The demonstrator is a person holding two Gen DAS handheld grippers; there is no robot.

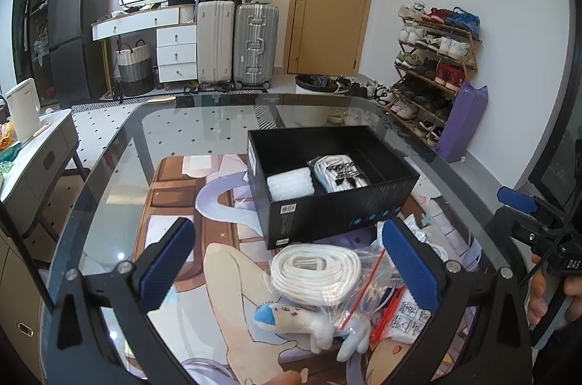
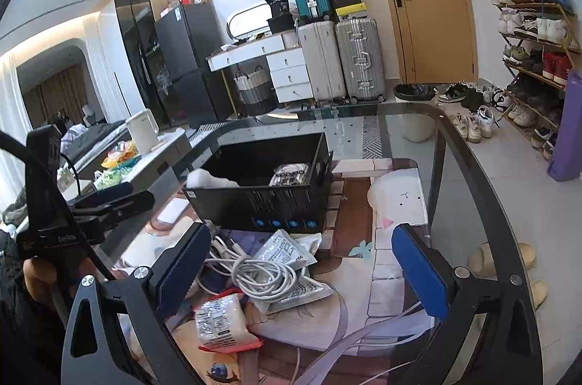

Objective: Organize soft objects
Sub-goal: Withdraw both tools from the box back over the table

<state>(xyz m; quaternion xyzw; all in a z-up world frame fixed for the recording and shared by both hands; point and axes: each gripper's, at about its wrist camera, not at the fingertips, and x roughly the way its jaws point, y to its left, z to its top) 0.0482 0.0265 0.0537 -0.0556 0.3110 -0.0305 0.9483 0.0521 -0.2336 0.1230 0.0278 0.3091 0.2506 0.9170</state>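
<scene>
A black divided box (image 1: 327, 214) stands on the glass table; it holds white foam (image 1: 290, 183) and a bagged white sock pair (image 1: 340, 172). My left gripper (image 1: 291, 270) is open and empty above a coiled white strap in a clear bag (image 1: 316, 267) and a small white plush toy (image 1: 313, 323). My right gripper (image 2: 303, 270) is open and empty over a coiled white cable (image 2: 260, 270), flat sealed packets (image 2: 287, 252) and a white red-edged packet (image 2: 222, 321). The box also shows in the right wrist view (image 2: 269, 203). The right gripper also appears in the left wrist view (image 1: 534, 225).
The glass table (image 1: 109, 196) lies over a printed mat. A grey side cabinet with a white kettle (image 1: 23, 110) stands at left. Suitcases (image 1: 236, 47), a drawer desk and a shoe rack (image 1: 433, 57) line the far wall. Slippers (image 2: 509, 257) lie under the table.
</scene>
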